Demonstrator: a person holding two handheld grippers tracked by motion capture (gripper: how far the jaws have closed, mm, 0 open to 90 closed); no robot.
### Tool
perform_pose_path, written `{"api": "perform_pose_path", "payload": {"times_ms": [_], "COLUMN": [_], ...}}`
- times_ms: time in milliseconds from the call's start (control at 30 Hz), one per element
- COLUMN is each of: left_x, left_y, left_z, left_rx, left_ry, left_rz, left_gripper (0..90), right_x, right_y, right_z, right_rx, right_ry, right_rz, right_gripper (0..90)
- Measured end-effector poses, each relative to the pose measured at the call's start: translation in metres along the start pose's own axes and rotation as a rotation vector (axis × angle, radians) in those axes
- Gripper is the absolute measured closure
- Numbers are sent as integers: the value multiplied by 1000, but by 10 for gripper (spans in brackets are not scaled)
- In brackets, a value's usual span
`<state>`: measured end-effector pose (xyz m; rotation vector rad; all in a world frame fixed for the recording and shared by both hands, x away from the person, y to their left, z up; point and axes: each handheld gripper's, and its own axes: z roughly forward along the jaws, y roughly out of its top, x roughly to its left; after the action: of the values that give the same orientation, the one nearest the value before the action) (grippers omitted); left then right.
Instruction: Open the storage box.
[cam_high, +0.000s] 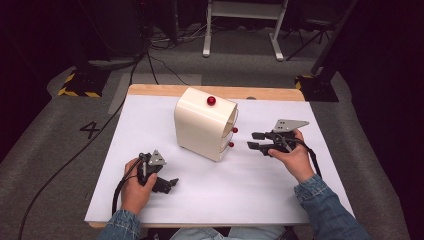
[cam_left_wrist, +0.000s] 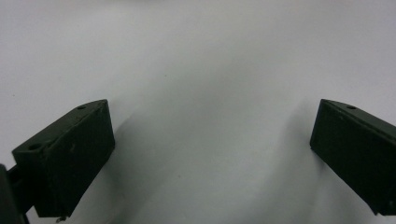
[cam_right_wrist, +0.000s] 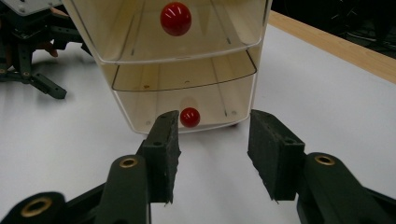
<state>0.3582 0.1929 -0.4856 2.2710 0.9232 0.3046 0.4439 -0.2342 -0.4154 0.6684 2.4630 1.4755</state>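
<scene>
Two tools work over the white tabletop (cam_high: 210, 195) in the high view: the left tool (cam_high: 167, 184) rests low near the front edge, well apart from the cream drawer cabinet (cam_high: 202, 127), while the right tool (cam_high: 252, 140) points at the cabinet's drawer side, near its red knobs. From the left gripper view, the left tool (cam_left_wrist: 210, 154) stands spread wide with bare tabletop between. From the right gripper view, the right tool (cam_right_wrist: 212, 156) stands partly spread, nothing between its jaws, aimed at the lower drawer's red knob (cam_right_wrist: 189, 117), still apart from it.
</scene>
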Motion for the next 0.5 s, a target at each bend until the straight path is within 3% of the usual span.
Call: {"api": "perform_pose_path", "payload": {"times_ms": [233, 500], "left_x": [0, 0], "left_y": [0, 0], "left_z": [0, 0], "left_rx": [-1, 0], "left_ry": [0, 0], "left_rz": [0, 0], "left_gripper": [0, 0], "right_x": [-6, -3], "right_y": [-5, -10], "right_z": [23, 45], "right_rx": [-1, 26], "right_ry": [30, 69], "right_rz": [-6, -17], "right_gripper": [560, 585]}}
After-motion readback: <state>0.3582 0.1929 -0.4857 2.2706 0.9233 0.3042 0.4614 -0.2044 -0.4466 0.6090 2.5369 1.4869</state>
